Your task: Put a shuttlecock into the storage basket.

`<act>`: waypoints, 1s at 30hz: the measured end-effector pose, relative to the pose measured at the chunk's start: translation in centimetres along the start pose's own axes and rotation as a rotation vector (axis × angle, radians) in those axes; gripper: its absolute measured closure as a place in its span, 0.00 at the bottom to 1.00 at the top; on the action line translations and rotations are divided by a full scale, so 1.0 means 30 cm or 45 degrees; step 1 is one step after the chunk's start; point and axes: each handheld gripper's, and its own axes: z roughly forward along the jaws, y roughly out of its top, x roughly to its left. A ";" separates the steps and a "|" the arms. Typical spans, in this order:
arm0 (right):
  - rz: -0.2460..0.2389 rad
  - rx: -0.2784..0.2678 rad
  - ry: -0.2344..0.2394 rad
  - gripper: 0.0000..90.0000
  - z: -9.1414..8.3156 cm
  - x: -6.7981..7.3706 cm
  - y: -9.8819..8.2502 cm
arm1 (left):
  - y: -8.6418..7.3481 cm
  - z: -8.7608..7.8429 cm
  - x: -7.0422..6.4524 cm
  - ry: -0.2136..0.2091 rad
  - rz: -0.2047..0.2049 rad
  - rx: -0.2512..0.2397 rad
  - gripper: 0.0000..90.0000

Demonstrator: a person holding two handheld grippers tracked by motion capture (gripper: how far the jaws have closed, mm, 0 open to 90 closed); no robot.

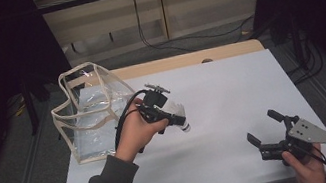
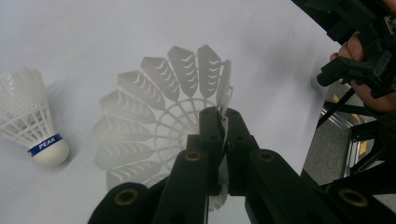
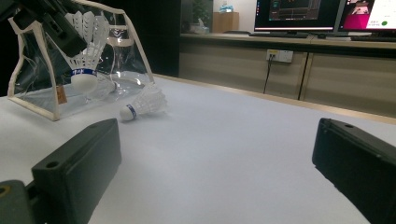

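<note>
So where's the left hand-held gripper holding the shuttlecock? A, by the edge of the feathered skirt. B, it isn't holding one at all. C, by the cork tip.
A: in the left gripper view the left hand-held gripper pinches the rim of the shuttlecock skirt between shut jaws.

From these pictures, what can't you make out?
- Left tool view: the held shuttlecock's cork, hidden behind the left tool.
- High view: the lying shuttlecock, partly hidden by that tool; its band is too small to read.
- Right tool view: bag contents, lost in glare; screens cut off by the top edge.
</note>
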 end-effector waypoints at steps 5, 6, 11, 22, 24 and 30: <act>0.004 -0.002 -0.004 0.02 -0.001 -0.002 -0.001 | 0.007 -0.019 0.007 0.013 -0.004 -0.006 0.98; 0.002 -0.002 -0.001 0.02 0.000 -0.002 -0.001 | 0.008 -0.024 0.010 0.014 0.002 0.003 0.99; -0.002 0.001 -0.001 0.02 0.002 0.000 -0.001 | 0.016 -0.043 0.016 0.029 -0.006 -0.010 0.98; 0.000 -0.002 0.003 0.02 0.002 0.002 0.000 | 0.036 -0.085 0.029 0.054 0.016 0.013 0.98; 0.000 -0.002 -0.001 0.02 0.002 -0.001 0.000 | 0.040 -0.090 0.027 0.063 -0.002 0.003 0.98; -0.005 -0.008 0.002 0.02 0.003 0.002 0.003 | 0.054 -0.113 0.025 0.070 -0.002 -0.002 0.98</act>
